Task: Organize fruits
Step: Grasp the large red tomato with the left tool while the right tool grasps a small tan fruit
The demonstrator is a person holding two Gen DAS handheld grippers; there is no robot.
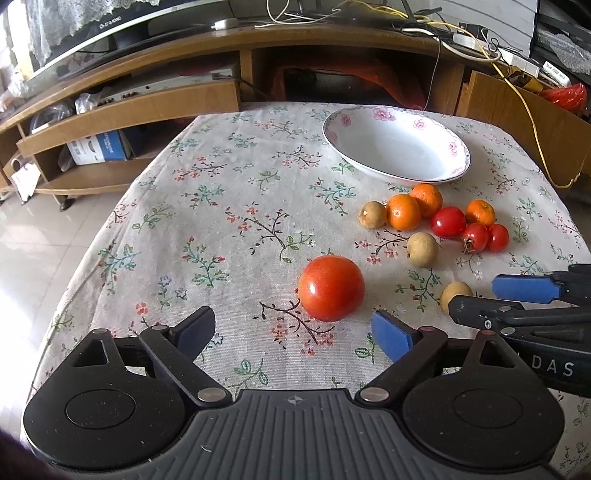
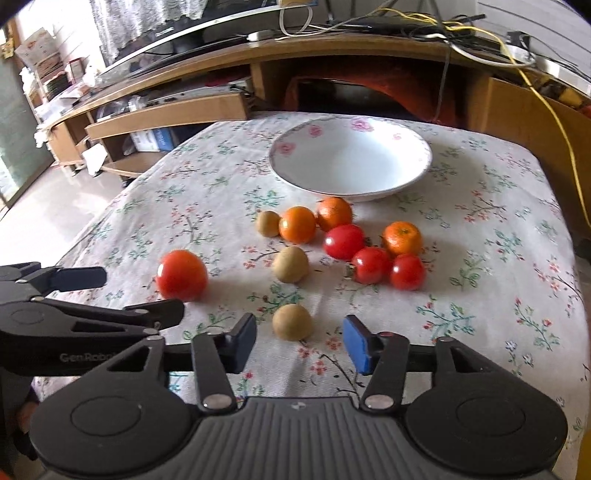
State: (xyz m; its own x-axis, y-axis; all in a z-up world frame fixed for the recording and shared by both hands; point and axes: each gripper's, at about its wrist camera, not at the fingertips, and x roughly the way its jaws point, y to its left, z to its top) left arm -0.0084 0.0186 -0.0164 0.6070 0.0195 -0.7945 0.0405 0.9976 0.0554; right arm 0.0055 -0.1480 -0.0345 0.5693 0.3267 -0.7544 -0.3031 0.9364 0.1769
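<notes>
floral tablecloth (image 1: 229, 206), wooden TV stand (image 1: 332, 40), yellow cable (image 1: 524, 107)

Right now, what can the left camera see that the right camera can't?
Only the left wrist view shows the white plug on the wooden shelf and the red bag at far right. Only the right wrist view shows the glass door and the stacked papers. Both show the flowered bowl, the big tomato, and both open grippers, left gripper and right gripper.

A longan (image 2: 292, 321) is framed by the right gripper's (image 2: 300, 341) parted jaws; nearer the bowl (image 2: 413, 173), oranges and tomatoes are clustered.
</notes>
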